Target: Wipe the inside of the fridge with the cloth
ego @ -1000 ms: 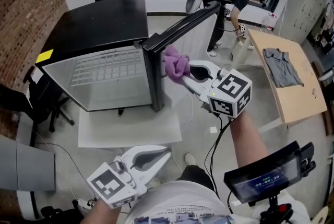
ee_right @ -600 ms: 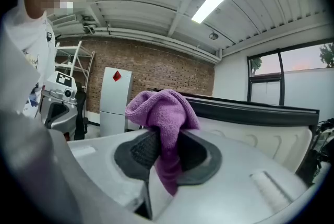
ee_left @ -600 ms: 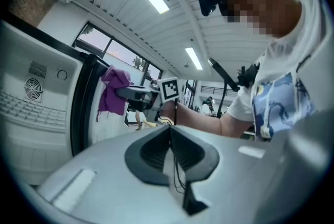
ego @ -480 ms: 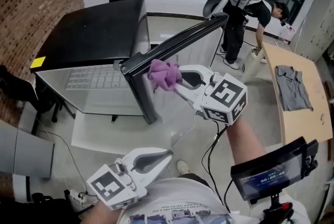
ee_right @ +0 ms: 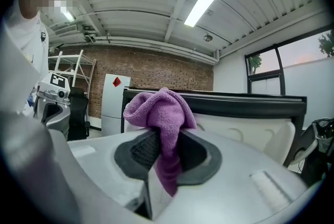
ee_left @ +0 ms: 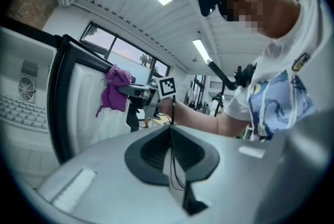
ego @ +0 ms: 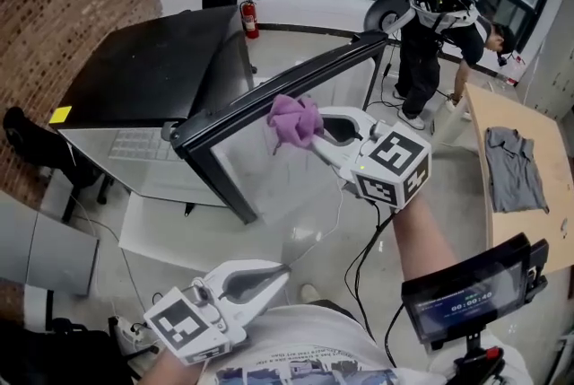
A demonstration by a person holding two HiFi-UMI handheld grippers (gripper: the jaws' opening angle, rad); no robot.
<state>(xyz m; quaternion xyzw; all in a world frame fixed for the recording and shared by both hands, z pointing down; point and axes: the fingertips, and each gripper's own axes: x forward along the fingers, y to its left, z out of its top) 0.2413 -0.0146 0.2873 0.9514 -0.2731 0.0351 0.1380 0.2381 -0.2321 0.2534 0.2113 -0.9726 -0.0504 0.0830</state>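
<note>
Right gripper [ego: 314, 133], fingers clamped on the crumpled purple microfibre cloth [ego: 294, 120], has slid from the edge along the black-rimmed fridge door [ego: 269, 96], white inner face; the black fridge cabinet [ego: 152, 69] at 9 o'clock likely remains unwiped; left gripper [ego: 280, 272], fingers together and empty, waits at 6 o'clock.

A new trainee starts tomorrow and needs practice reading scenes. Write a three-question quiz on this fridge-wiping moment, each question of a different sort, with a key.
1. True or false: the left gripper holds the cloth.
2. Pick one: the fridge door is A) shut, B) open, C) taken off.
3. Fill in: the cloth clamped in the right gripper is ___ in colour.

Key:
1. False. The left gripper is shut with nothing between its jaws.
2. B.
3. Purple.
</note>
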